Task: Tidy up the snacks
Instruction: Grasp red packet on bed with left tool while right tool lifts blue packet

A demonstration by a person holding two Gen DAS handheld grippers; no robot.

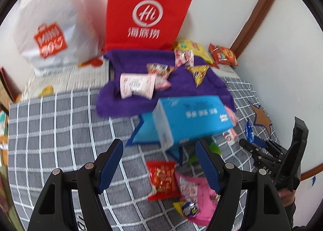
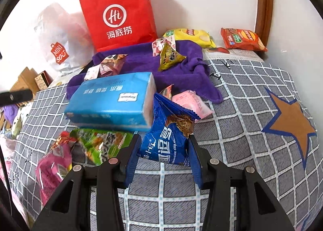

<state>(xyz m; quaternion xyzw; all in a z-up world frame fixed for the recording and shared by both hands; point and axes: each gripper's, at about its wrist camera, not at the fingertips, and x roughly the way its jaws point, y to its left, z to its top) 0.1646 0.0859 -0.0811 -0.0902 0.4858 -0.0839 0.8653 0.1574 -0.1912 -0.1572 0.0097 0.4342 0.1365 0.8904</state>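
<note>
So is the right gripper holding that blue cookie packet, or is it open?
Holding it: the right gripper has both fingers pressed against the blue chocolate chip cookie packet, which stands between them above the checked sheet.

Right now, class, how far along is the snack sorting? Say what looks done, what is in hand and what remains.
Done: several packets lie on the purple towel. In hand: the right gripper grips a blue cookie packet; the left gripper is open and holds nothing. Left: the red packet, pink packet and green packet lie loose on the checked sheet.
</note>
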